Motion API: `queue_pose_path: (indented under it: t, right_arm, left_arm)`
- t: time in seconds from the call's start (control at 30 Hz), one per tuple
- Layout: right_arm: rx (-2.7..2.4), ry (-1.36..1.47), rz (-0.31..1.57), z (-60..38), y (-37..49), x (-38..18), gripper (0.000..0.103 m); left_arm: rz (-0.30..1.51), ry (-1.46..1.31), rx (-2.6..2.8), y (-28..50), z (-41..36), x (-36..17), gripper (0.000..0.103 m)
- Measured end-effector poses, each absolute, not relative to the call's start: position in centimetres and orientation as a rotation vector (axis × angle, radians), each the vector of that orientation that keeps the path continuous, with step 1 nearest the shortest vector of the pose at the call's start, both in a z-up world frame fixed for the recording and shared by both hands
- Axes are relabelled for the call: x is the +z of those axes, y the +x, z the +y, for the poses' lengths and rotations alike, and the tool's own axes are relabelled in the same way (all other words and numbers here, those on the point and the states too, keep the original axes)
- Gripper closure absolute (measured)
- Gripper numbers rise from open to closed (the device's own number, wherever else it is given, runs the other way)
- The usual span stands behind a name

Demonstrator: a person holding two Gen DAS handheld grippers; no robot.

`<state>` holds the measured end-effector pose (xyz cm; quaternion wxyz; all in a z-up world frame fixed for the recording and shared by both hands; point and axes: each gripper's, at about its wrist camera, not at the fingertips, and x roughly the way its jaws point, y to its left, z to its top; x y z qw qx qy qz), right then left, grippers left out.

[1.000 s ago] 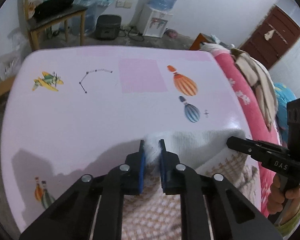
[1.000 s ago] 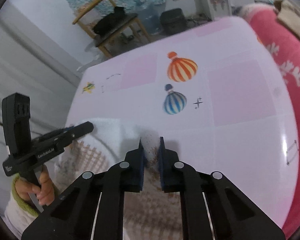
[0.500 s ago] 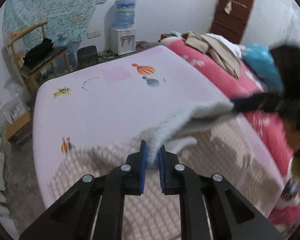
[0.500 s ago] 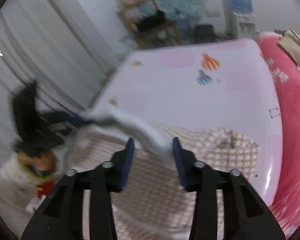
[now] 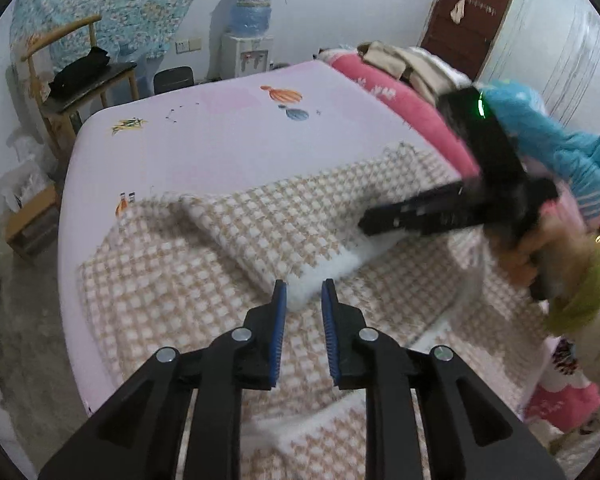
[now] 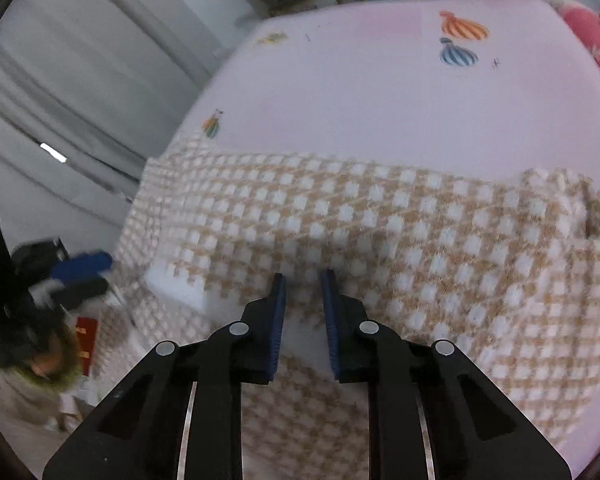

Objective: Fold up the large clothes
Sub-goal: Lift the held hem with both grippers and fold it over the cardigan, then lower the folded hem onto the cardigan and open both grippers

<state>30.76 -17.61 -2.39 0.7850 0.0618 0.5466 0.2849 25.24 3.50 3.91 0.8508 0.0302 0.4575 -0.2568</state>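
Cloth (image 5: 300, 216) that had hung lifted between the claws half a second before lay doubled on the pink bed (image 5: 220, 144), so in my judgement this fold was laid and only smoothing or the next fold remained. The left claw (image 5: 303, 292) had just been opening, its narrow gap loose around the white hem (image 5: 340, 264), while the right claw (image 6: 303, 284) had just been closing to a narrow gap with nothing gripped, above the top layer. The fabric looked thick, soft and fluffy, beige-and-white checked, with a rounded fold edge.
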Motion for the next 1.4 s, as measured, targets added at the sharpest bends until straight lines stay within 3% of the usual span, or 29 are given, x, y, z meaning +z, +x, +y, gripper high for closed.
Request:
queue_pose_path:
  t: [0.23,0.37,0.47,0.57,0.87,1.03,1.17,1.3,1.4]
  right_arm:
    - [0.602,0.140,1.175,-17.7,31.3,-1.4,0.085]
    - [0.522,0.137,1.062,-20.1,31.5,1.9,0.085]
    - [0.427,0.118,1.056,-21.5,33.1,1.2,0.085]
    - [0.392,0.085,1.104,-21.7,34.5,-2.2,0.089]
    - [0.473,0.084,1.032,-19.4,34.6,1.6,0.084]
    - [0.495,0.016,1.093,-16.0,35.2,-2.0,0.084]
    - [0.474,0.097,1.120,-17.4,34.8,-0.8,0.084]
    - [0.490,0.043,1.069,-18.5,30.6,0.8,0.072]
    - [0.464,0.001,1.077,-18.3,29.4,-1.7,0.072]
  left_arm:
    - [0.921,-0.044,-0.511,31.1,2.8,4.8,0.085]
    - [0.994,-0.001,-0.412,35.2,1.9,1.9,0.085]
    - [1.056,0.017,-0.361,37.1,2.1,-0.9,0.085]
    - [1.033,0.049,-0.366,36.7,1.8,-1.8,0.085]
    - [0.906,0.071,-0.521,35.4,0.2,2.1,0.085]
    - [1.054,0.160,-0.553,35.5,-3.2,-1.4,0.085]
    - [1.030,0.162,-0.537,34.6,-2.9,-1.4,0.085]
    - [0.986,0.148,-0.587,31.7,-1.4,0.2,0.085]
    - [1.058,0.179,-0.554,31.3,-1.8,-2.1,0.084]
